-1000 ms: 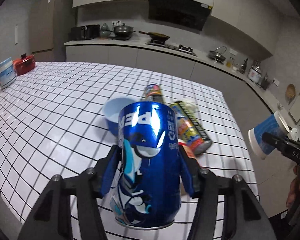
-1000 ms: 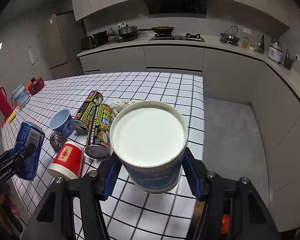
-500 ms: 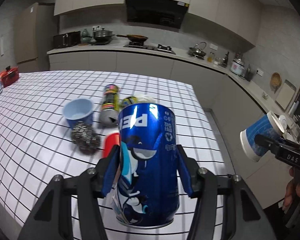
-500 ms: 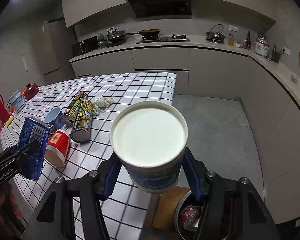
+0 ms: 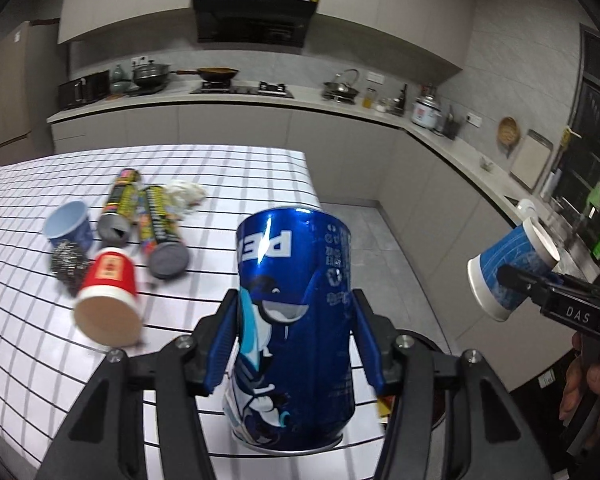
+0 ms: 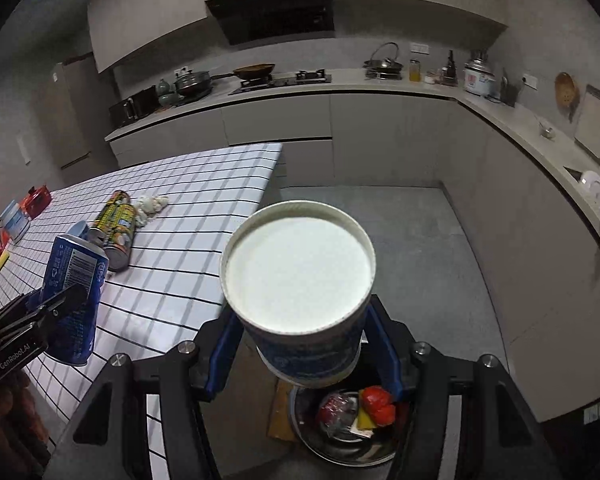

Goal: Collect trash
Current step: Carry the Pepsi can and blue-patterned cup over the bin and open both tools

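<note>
Left tongs (image 5: 296,332): closed on a blue soda can (image 5: 294,320), held upright off the table, above the table's near edge by its right corner.
Right tongs (image 6: 300,344): closed on a blue-and-white paper cup (image 6: 300,280), tipped so its white inside faces the camera, out past the table's right edge.
Bin (image 6: 340,444): a round metal one on the floor just off the table's right edge, directly below the right tongs' cup, with red and yellow scraps already in it.
Table (image 5: 220,168): white with a black grid, with more trash left near its right edge: a red paper cup (image 5: 108,300) on its side, two tall cans (image 5: 140,216) lying down, a light blue cup (image 5: 68,228), a steel scourer (image 5: 68,260) and a crumpled white wad (image 5: 186,196).
Step in hand: both loads are lifted and being carried to the bin; the paper cup looks to be over it, the soda can not quite.
Next move: probably open the right tongs so the cup falls inside the rim, then bring the left tongs over the bin and release the can.
Watch for: a light, tilted cup can catch the rim and bounce out; the can needs to be clear of the table edge first.
</note>
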Demonstrator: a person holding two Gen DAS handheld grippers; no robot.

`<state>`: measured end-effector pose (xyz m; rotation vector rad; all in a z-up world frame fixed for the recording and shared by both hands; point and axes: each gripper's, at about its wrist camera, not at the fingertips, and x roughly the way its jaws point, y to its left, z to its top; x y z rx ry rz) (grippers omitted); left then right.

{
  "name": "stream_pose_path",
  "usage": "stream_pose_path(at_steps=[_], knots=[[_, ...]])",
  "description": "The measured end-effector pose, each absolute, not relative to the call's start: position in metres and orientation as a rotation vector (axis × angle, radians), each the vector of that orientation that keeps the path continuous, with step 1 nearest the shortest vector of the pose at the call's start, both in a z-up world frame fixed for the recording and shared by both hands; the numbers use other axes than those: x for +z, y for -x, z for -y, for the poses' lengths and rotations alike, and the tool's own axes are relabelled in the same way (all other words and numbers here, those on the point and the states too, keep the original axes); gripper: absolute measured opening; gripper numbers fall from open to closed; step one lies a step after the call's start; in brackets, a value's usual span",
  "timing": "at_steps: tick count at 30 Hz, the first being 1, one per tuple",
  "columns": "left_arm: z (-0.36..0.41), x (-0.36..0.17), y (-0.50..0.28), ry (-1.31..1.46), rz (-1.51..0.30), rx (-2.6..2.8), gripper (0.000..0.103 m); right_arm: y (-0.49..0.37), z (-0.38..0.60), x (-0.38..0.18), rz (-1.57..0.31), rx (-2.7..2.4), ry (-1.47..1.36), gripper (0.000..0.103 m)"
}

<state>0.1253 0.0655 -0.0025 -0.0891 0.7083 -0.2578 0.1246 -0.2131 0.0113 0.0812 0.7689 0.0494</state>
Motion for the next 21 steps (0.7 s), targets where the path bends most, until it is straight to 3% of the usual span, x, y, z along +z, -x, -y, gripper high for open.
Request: stream_pose_path(at_steps=[21], knots=[[0.074,-0.038,-0.109,0.050,-0.782,-0.428,0.055,-0.092,0.321,-0.039,-0.859,-0.001,-0.087,0.062]])
